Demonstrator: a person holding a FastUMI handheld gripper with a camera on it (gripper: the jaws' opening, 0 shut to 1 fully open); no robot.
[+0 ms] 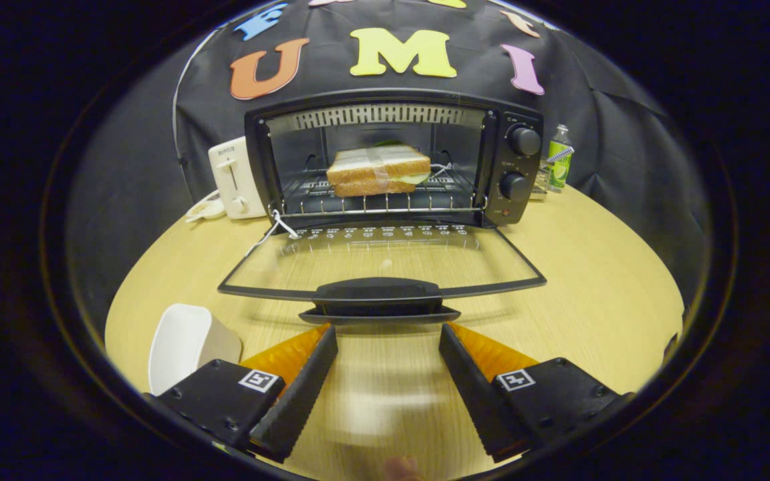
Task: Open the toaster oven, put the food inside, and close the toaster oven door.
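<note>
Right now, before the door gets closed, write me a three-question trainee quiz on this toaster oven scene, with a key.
1. True or false: the sandwich already sits on the rack inside the toaster oven.
2. The gripper is: A) shut on the door handle, B) open with nothing between its jaws, C) shut on the sandwich.
3. Fill in: the oven door lies folded ____, its handle just ahead of the jaws.

Key
1. True.
2. B: the jaws stand apart over the bare table, short of the handle.
3. Down (open).
</note>
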